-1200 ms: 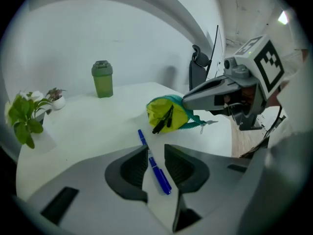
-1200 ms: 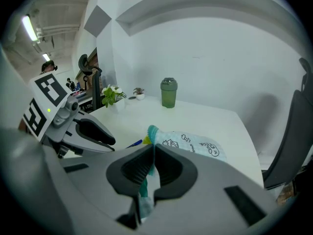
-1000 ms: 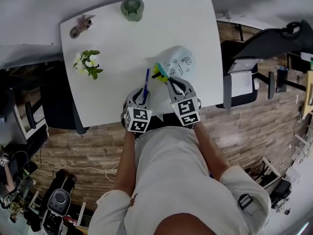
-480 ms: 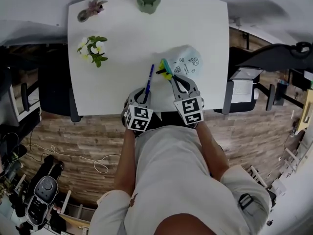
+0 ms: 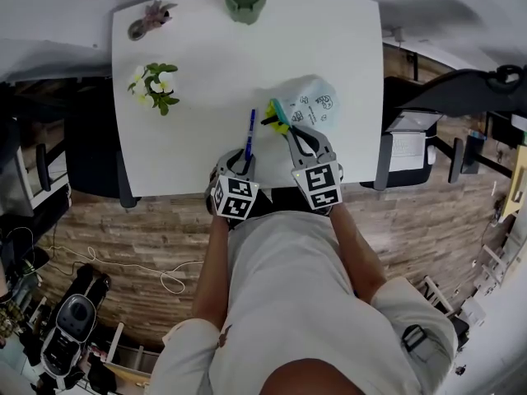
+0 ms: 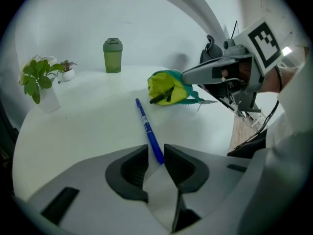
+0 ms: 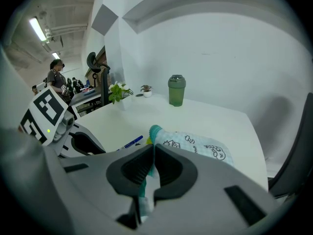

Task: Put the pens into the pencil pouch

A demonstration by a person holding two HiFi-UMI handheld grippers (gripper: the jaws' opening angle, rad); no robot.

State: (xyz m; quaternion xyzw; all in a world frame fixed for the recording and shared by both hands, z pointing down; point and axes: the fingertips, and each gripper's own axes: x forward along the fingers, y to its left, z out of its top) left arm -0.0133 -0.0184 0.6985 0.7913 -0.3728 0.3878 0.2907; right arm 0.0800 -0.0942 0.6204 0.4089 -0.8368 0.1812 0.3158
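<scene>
A blue pen [image 5: 249,134] lies flat on the white table [image 5: 165,163], pointing away from me. Its near end [image 6: 157,154] sits between the tips of my left gripper [image 5: 240,164], whose jaws are opening and do not press on it. To the right lies the light blue doodle-print pouch [image 5: 313,109] with a teal zip edge. Its mouth gapes, showing yellow-green lining [image 6: 164,86] and a dark pen inside. My right gripper [image 5: 290,130] is shut on the pouch's teal edge [image 7: 152,133] at the mouth.
A green tumbler [image 5: 245,0] stands at the table's far edge. A leafy plant in a white pot [image 5: 152,87] and a small potted plant [image 5: 148,19] are at the far left. A black chair [image 5: 461,81] stands off the table's right side.
The head view has shifted. My left gripper has dipped slightly at the pen's near end. The right gripper and the pouch have kept their place.
</scene>
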